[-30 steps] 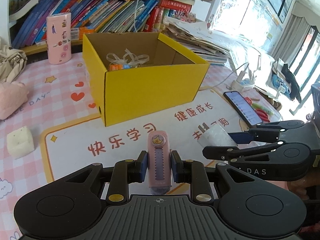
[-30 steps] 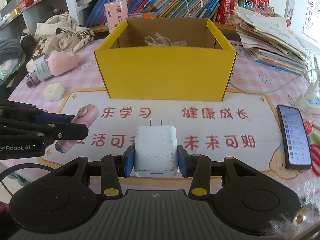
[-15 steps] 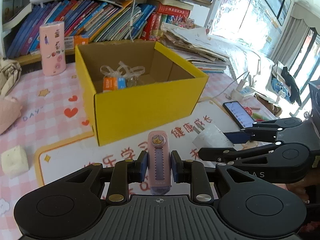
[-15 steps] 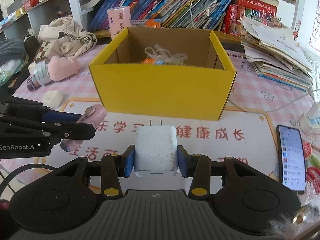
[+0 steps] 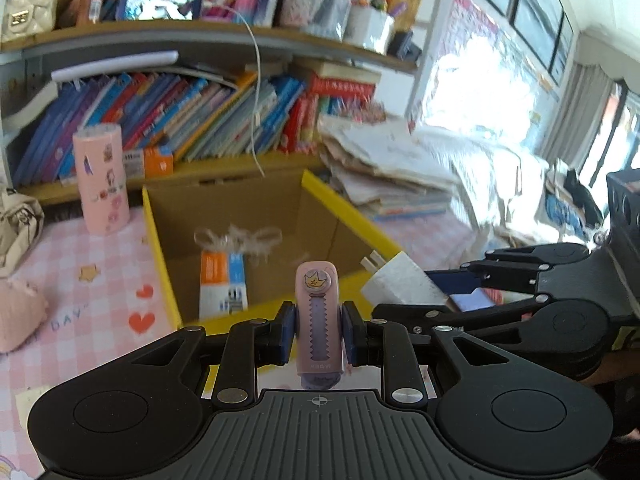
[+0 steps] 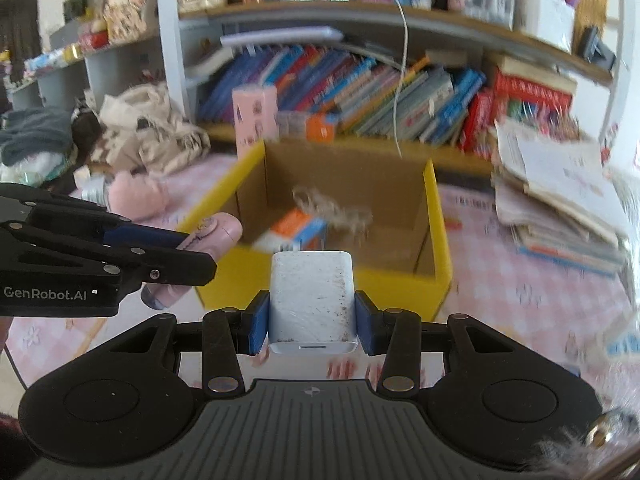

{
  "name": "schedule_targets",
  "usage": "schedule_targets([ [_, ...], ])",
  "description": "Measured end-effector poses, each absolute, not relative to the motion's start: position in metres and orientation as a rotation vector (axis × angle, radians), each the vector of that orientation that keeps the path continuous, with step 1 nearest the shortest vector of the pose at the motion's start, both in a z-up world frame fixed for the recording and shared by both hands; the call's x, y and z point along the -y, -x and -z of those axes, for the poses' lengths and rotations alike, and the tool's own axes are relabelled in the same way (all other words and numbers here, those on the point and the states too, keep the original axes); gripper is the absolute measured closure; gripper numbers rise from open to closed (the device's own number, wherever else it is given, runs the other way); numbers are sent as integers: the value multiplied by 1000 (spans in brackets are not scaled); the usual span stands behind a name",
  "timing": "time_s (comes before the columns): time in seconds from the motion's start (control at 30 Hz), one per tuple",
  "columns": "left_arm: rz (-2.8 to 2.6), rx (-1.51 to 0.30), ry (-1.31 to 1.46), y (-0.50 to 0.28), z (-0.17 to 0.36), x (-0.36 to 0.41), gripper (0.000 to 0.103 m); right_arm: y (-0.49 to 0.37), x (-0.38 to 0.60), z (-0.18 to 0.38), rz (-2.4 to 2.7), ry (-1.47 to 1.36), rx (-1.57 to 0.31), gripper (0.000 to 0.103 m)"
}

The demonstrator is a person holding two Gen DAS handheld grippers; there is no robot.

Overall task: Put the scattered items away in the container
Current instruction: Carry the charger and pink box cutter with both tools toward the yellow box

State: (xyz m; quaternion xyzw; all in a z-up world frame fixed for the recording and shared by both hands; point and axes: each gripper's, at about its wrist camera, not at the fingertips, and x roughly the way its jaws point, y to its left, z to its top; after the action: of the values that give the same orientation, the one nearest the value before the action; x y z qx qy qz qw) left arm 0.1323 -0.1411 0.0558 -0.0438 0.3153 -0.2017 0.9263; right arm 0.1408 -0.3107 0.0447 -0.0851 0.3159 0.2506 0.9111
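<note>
The left gripper was clamped on a small pink plastic retractable eraser case. This case was long and narrow, with rounded corners, a saw-toothed purple slot down its middle and a round slider button with a yellow crown drawn on it. It stood upright between the two blue pads, raised above the near wall of the yellow cardboard box.

The right gripper was closed on one white plastic wall charger, a squarish block with soft edges, brown speckles of dirt on its top face and two metal prongs pointing toward the box. It was also held in the air, just before the near yellow wall. In the left view the charger showed beside the eraser case, apart from it.

The box was open on top, yellow outside and plain brown inside, with straight flat walls. Inside it lay one flat orange, white and blue carton and one crumpled clear plastic wrapper with ribbon-like loops.

Behind the box stood one pink cylindrical tumbler with stickers, on a pink checked tablecloth. One fluffy pink soft thing lay at the left. A row of many colourful books filled the wooden shelf, and one untidy pile of papers lay at the right, blurred.
</note>
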Motion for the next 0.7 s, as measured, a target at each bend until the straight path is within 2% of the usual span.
schedule_targets([
  [0.4,282,-601,97,-186,-72,146,80,-211,304,-67,-642,283,-538,62],
  [0.7,205,-654,47,-235,-56,149,80,-266,286,-44,-741,448,-577,62],
])
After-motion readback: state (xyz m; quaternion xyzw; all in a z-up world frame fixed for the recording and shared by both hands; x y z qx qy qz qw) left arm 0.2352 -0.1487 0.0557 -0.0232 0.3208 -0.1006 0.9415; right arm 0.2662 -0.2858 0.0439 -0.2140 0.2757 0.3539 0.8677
